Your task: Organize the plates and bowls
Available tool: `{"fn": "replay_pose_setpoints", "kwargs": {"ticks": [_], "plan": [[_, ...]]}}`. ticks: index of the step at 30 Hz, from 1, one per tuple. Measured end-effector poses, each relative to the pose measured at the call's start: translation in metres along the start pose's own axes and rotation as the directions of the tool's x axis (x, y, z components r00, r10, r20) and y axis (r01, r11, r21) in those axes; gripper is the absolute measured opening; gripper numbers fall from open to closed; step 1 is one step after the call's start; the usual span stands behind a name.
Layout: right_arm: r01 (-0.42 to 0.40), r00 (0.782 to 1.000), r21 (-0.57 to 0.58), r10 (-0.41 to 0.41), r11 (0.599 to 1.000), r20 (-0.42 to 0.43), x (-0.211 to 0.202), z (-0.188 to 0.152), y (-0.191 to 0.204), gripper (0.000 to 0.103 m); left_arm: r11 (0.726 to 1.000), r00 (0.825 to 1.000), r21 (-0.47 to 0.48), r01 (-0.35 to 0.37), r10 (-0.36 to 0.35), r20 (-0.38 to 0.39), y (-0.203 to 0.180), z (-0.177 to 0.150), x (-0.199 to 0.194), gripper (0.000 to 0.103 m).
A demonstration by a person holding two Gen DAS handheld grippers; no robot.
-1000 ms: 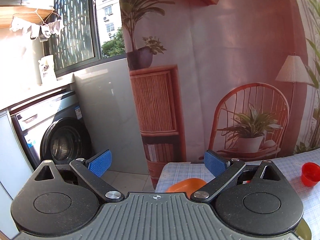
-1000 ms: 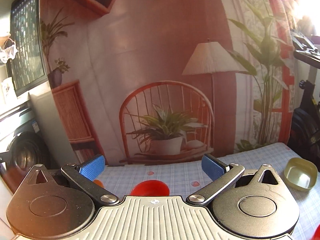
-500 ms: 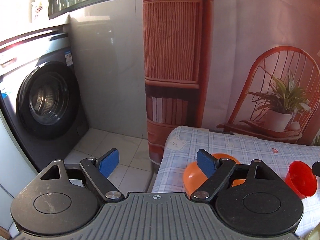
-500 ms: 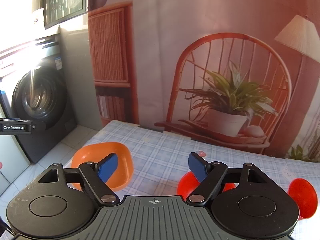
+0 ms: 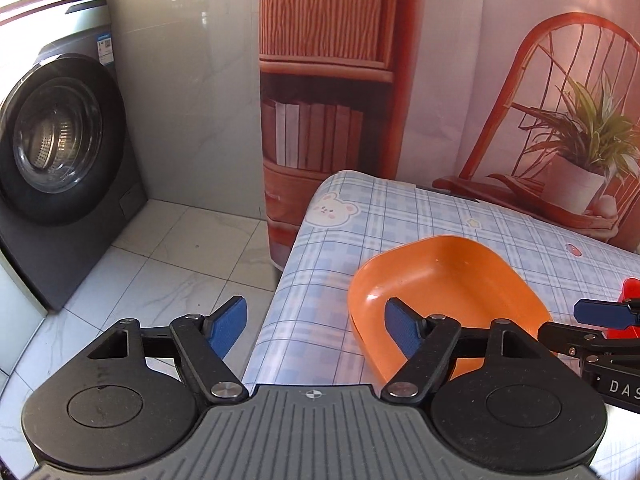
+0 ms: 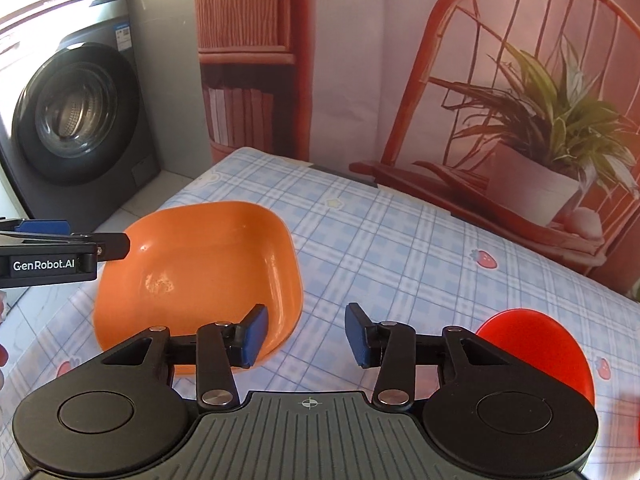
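The orange bowl (image 6: 196, 276) at centre left looks light, stiff, slippery plastic — grip its rim; both grippers — left (image 5: 316, 328), right (image 6: 306, 334) — are wide, empty.

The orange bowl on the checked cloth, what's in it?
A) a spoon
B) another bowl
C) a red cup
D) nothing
D: the orange bowl shows only its bare glossy inside, and the red dish sits apart on the checked tablecloth.

Orange bowl (image 6: 196, 276): rounded-square, glossy, upright, empty, near table's left corner. Red bowl (image 6: 536, 350): round, sits well apart to its right, partly hidden, contents not visible.
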State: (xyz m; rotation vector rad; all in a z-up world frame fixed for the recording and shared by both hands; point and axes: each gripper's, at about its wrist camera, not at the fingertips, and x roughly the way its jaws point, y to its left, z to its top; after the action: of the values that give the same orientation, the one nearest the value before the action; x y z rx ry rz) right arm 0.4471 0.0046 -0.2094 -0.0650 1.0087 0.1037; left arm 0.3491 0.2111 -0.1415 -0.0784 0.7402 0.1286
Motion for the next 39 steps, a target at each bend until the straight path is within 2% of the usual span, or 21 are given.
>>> {"fn": "replay_pose_setpoints", "kwargs": {"ticks": [3, 5, 6, 8, 9, 11, 17, 21, 30, 34, 39], "plan": [[-0.021, 1.000, 0.034, 0.021, 0.999, -0.016, 0.008, 0.000, -0.006, 0.031, 0.999, 1.000, -0.027, 0.020, -0.020, -0.016, 0.001, 0.002, 0.011, 0.064], [-0.033, 0.999, 0.052, 0.035, 0.998, -0.032, 0.012, -0.001, -0.009, 0.025, 0.998, 0.998, -0.051, 0.047, -0.049, -0.032, 0.003, 0.002, 0.016, 0.042], [-0.042, 0.998, 0.059, 0.044, 0.997, -0.036, 0.013, -0.001, -0.009, 0.022, 0.996, 0.997, -0.055, 0.070, -0.072, -0.035, 0.003, 0.001, 0.019, 0.036], [-0.068, 0.997, 0.074, 0.070, 0.995, -0.031, 0.013, -0.003, -0.007, 0.011, 0.992, 0.994, -0.064, 0.110, -0.111, -0.022, 0.004, -0.001, 0.018, 0.023], [-0.078, 0.996, 0.077, 0.081, 0.994, -0.031, 0.012, -0.003, -0.006, 0.011, 0.991, 0.993, -0.062, 0.119, -0.120, -0.019, 0.003, -0.001, 0.018, 0.020], [-0.080, 0.996, 0.081, 0.082, 0.994, -0.028, 0.009, -0.005, -0.002, 0.011, 0.990, 0.991, -0.060, 0.131, -0.132, -0.019, 0.002, -0.002, 0.016, 0.009], [-0.099, 0.994, 0.158, 0.107, 0.982, -0.039, -0.010, -0.014, -0.002, 0.010, 0.987, 0.990, -0.081, 0.136, -0.139, -0.033, 0.003, -0.010, 0.006, 0.007], [-0.100, 0.994, 0.184, 0.107, 0.978, -0.029, -0.032, -0.026, -0.003, 0.009, 0.989, 0.989, -0.041, 0.144, -0.145, -0.021, -0.001, -0.019, -0.016, 0.007], [-0.130, 0.991, 0.252, 0.121, 0.959, 0.053, -0.108, -0.060, -0.026, 0.009, 0.979, 0.979, 0.011, 0.205, -0.205, 0.019, -0.019, -0.028, -0.076, 0.007], [-0.146, 0.988, 0.293, 0.123, 0.945, 0.096, -0.142, -0.078, -0.047, 0.009, 0.972, 0.971, 0.042, 0.233, -0.234, 0.037, -0.041, -0.035, -0.106, 0.007], [-0.113, 0.988, 0.318, 0.072, 0.941, 0.138, -0.187, -0.113, -0.080, 0.009, 0.954, 0.955, 0.083, 0.288, -0.292, 0.047, -0.082, -0.048, -0.135, 0.008]]}}
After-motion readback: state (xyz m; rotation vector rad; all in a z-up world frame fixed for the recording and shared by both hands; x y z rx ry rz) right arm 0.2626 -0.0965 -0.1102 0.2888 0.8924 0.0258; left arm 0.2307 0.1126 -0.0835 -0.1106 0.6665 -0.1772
